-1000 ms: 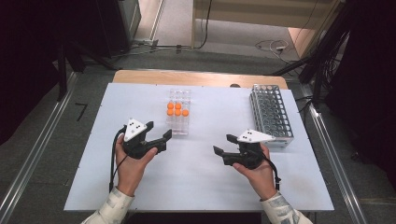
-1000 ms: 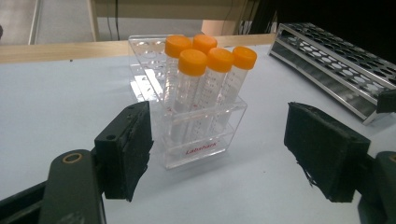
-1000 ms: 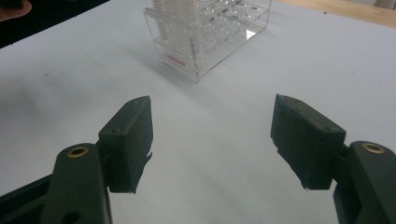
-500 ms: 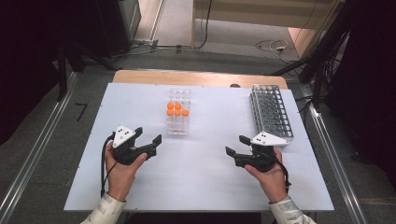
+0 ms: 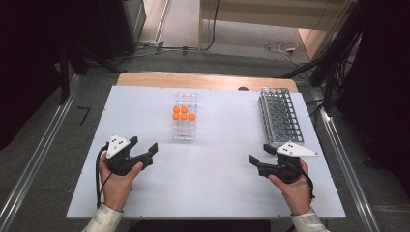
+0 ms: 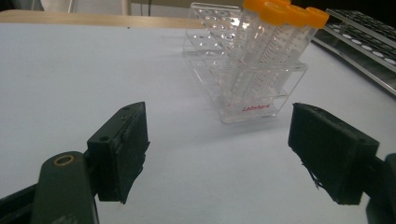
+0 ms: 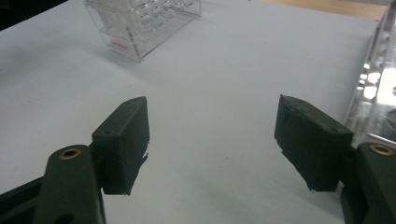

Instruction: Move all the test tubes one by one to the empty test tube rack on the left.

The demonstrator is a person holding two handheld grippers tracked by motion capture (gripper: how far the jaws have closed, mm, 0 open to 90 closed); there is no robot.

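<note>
A clear plastic rack point(image 5: 184, 126) stands mid-table, with several orange-capped tubes point(image 5: 183, 113) upright in it. My left gripper point(image 5: 143, 144) rests at the near left, open and empty, pointing toward that rack. In the left gripper view the jaws stand wide apart around the gripper's centre point(image 6: 224, 149), with the clear rack point(image 6: 247, 88) and its orange caps point(image 6: 285, 14) ahead. My right gripper point(image 5: 259, 153) sits at the near right, also open and empty. In the right gripper view, beyond the open gripper point(image 7: 212, 140), the clear rack point(image 7: 140, 23) lies far off at upper left.
A grey multi-hole tube rack point(image 5: 280, 116) stands at the back right of the white table point(image 5: 217, 188), close beside the right gripper point(image 7: 378, 84). A wooden strip point(image 5: 203, 79) runs along the far edge. Metal rails flank the table on both sides.
Both hands have drawn back toward the near edge and outward: the left gripper went left, the right gripper went right. Both stayed open and empty.
</note>
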